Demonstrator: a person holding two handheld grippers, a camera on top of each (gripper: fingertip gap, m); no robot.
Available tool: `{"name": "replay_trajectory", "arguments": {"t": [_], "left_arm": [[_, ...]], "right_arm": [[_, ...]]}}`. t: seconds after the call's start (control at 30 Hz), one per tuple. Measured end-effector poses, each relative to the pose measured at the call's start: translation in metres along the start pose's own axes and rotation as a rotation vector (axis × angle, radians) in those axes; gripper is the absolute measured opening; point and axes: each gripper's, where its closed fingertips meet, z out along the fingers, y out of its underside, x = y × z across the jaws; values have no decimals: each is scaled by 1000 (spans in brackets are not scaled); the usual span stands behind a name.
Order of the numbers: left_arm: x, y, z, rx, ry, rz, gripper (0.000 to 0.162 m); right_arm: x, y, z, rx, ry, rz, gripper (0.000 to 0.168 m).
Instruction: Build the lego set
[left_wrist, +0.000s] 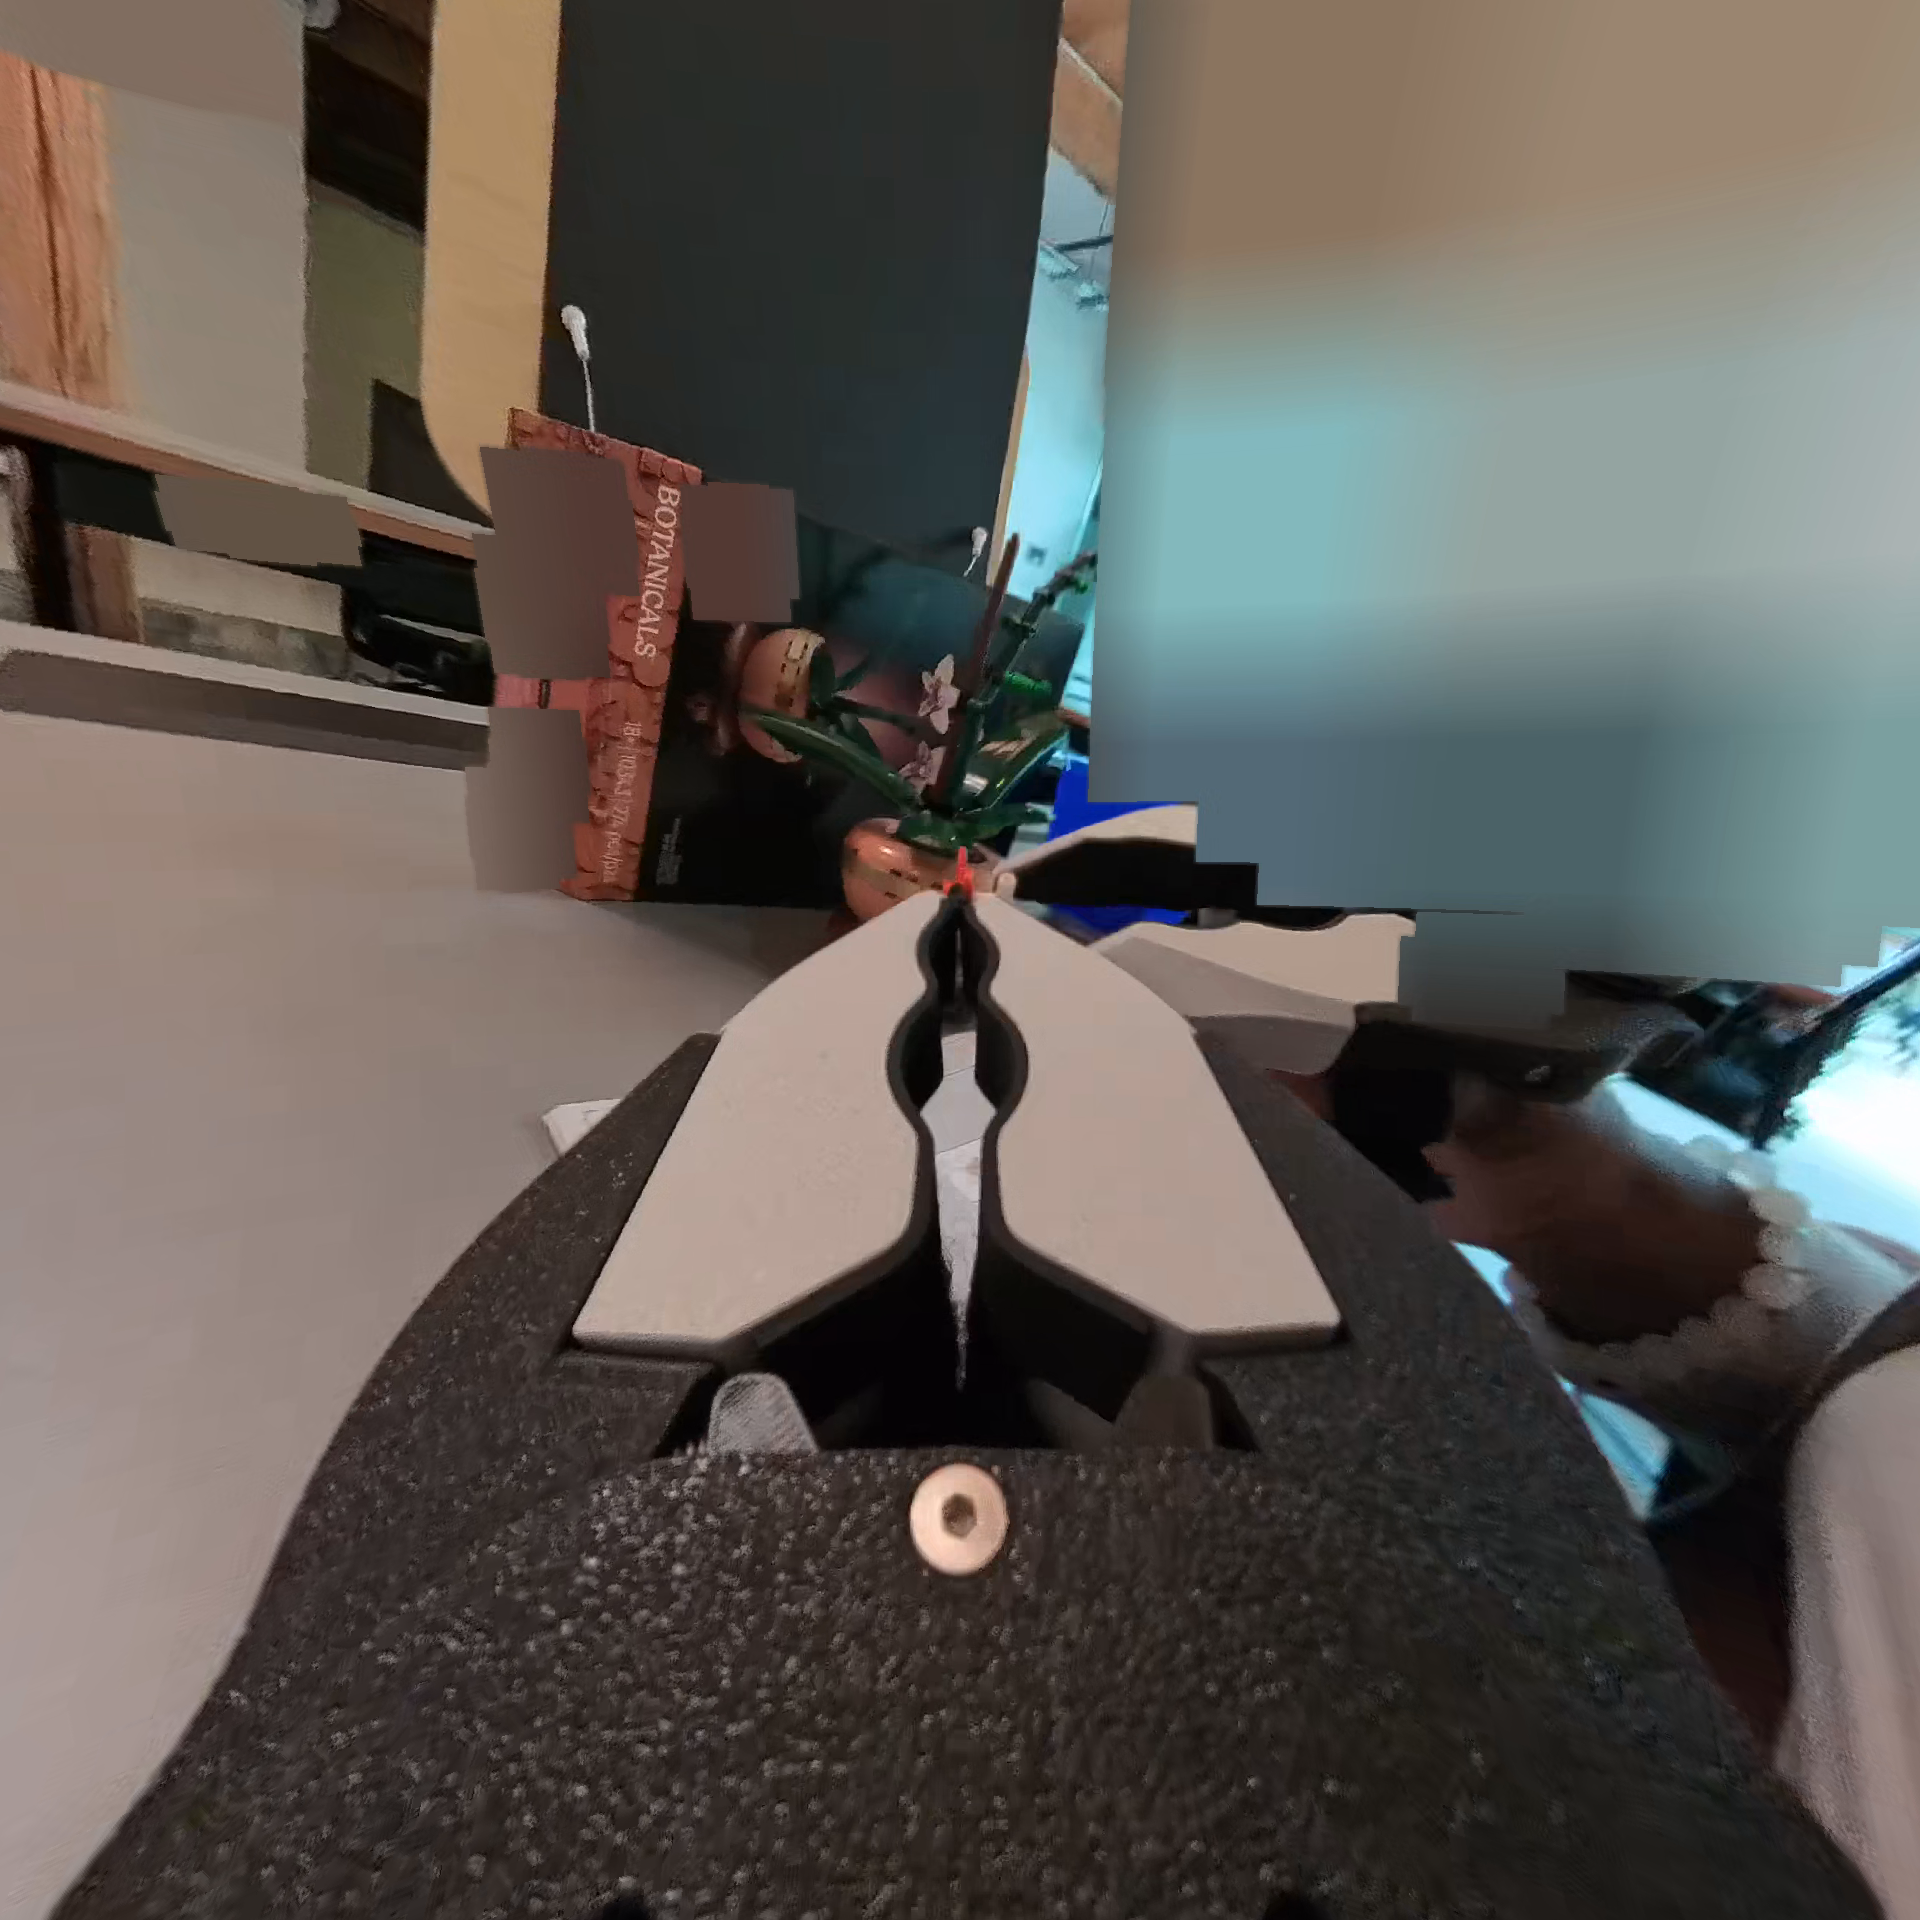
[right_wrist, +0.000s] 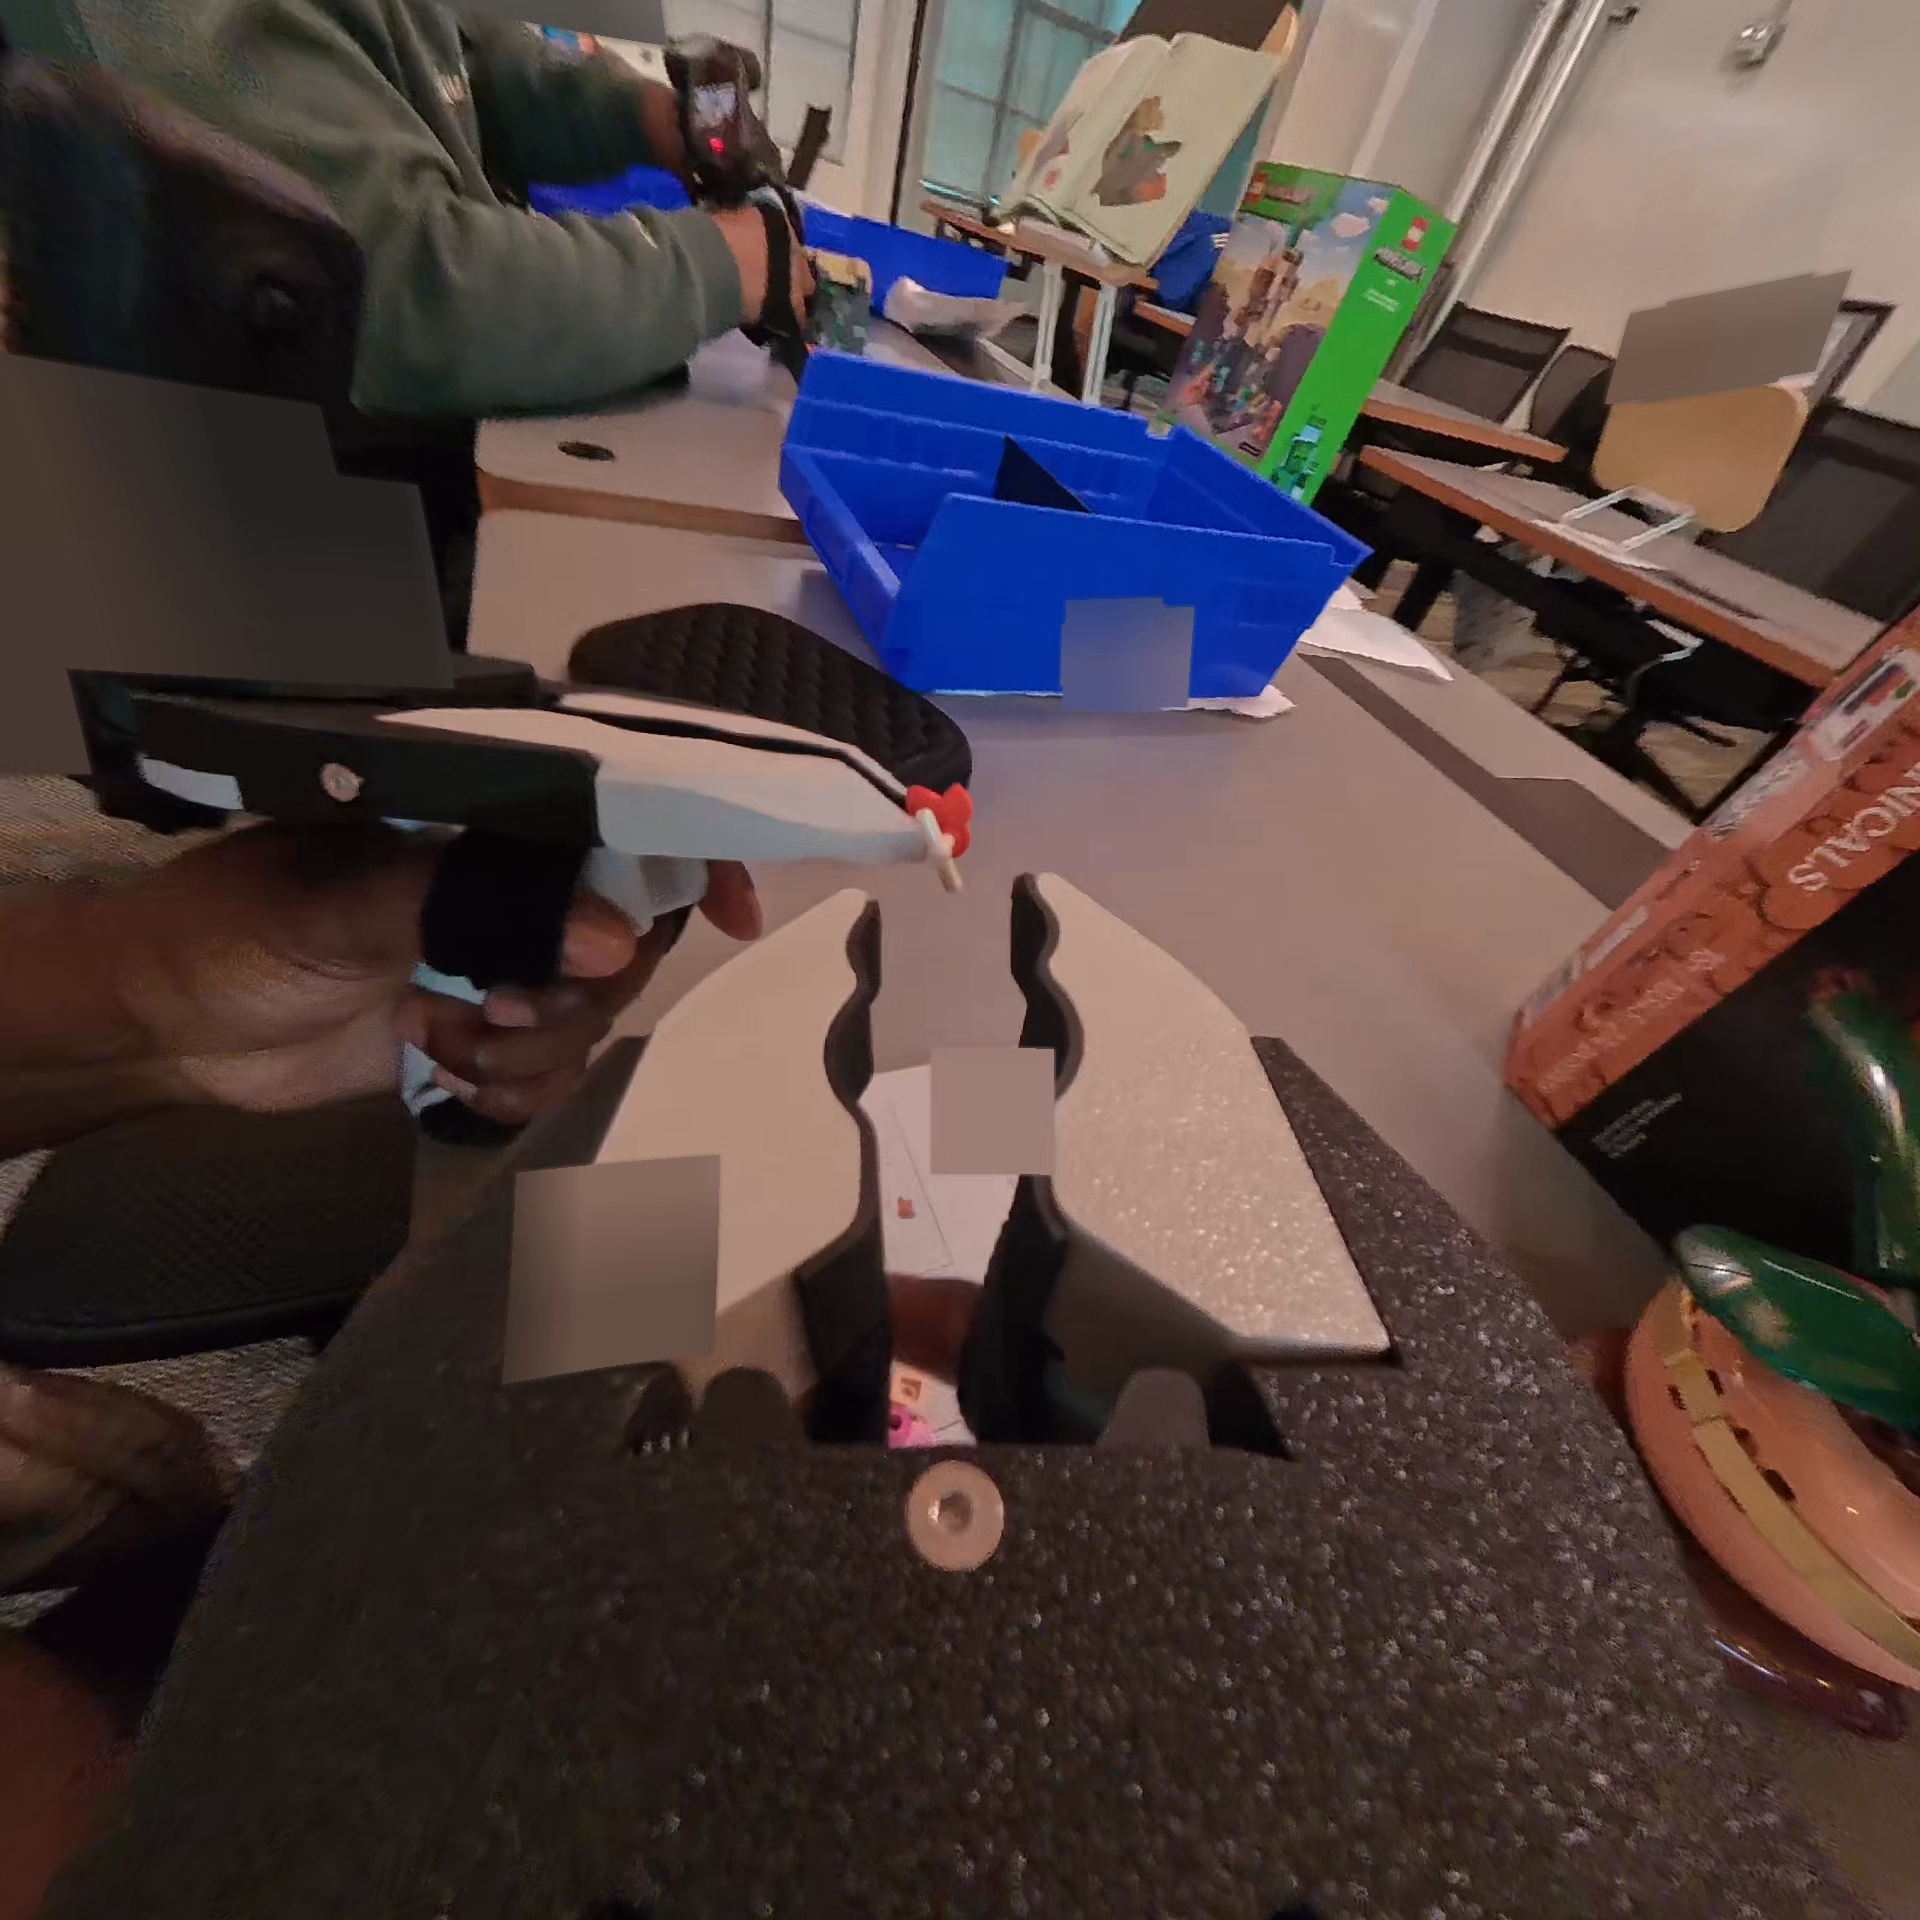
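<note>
My left gripper (left_wrist: 958, 912) is shut on a small red flower piece (left_wrist: 962, 873) with a white pin through it. In the right wrist view the left gripper (right_wrist: 902, 823) comes in from the left and holds the red piece (right_wrist: 940, 808) in the air just above and between my right gripper's tips. My right gripper (right_wrist: 945, 904) is open and empty. The partly built plant model, a pink pot with green leaves, stands behind the left tips (left_wrist: 894, 868) and at the right gripper's lower right (right_wrist: 1766, 1455).
The set's box (left_wrist: 665, 675) stands on the grey table (left_wrist: 260, 987), on the right in the right wrist view (right_wrist: 1714, 935). A paper sheet (right_wrist: 935, 1205) lies under the right gripper. A blue bin (right_wrist: 1039, 582) and a green box (right_wrist: 1320, 322) stand farther back. Another person's green sleeve (right_wrist: 468, 260) is at top left.
</note>
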Motion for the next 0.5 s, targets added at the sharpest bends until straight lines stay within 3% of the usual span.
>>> {"name": "replay_trajectory", "arguments": {"t": [0.13,0.3,0.5], "left_arm": [[-2,-8,-3,34,22,-41,0],[4,-5,-3,26,20,47,0],[8,-5,-2,27,22,108,0]], "right_arm": [[-1,-11,-5,48,-53,-29,10],[-1,-11,0,-15,-39,-165,11],[-3,-8,1,-35,-51,-144,3]]}}
